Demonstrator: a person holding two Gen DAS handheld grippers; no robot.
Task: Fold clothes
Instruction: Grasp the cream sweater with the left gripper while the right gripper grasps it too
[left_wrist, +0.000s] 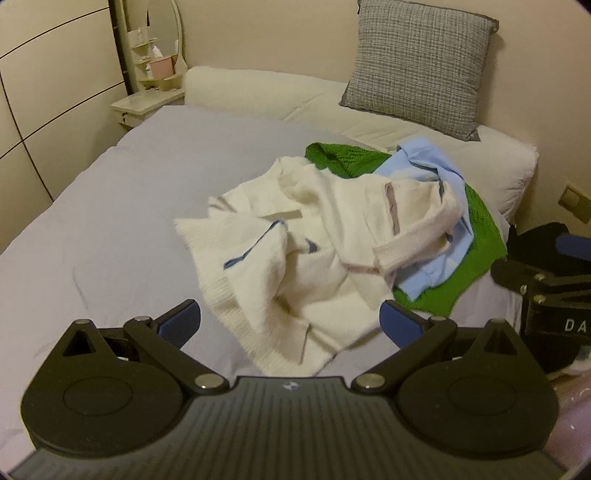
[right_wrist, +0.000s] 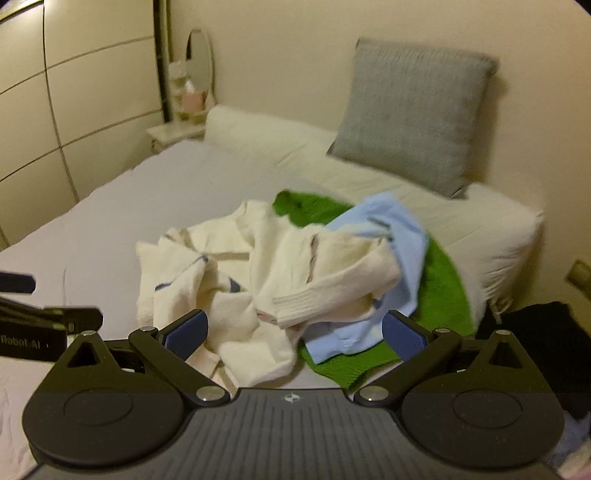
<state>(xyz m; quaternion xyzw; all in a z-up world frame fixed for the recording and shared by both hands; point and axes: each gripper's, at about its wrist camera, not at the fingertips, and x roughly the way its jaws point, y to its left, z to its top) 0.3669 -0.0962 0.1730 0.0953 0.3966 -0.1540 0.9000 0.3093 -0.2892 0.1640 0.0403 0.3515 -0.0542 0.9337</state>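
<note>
A bed with a pale lavender-grey sheet fills most of both views. Along its head edge lies a long cream bolster, and a grey woven cushion leans upright against the wall above the bolster, toward the bed's right head corner. Past the left head corner stands a small cream bedside shelf with an oval mirror and a few small containers too far off to identify.

The clothes lie in one crumpled heap on the right half of the bed, near its right edge. Largest and on top is a cream knit sweater with thin blue and beige stripes; its sleeves are twisted across its body and one ribbed cuff points toward the bed's right edge. Under it, spread widest toward the right edge, is a green knit garment. Between the two sits a light blue shirt, partly covered by the cream sleeve and resting on the green knit.

The left tool hovers above the near part of the sweater with its blue-padded fingers spread wide apart, holding nothing. The right tool hangs beside it over the near edge of the heap, its jaws likewise wide apart and empty. Each tool's black body shows at the side of the other's view.
</note>
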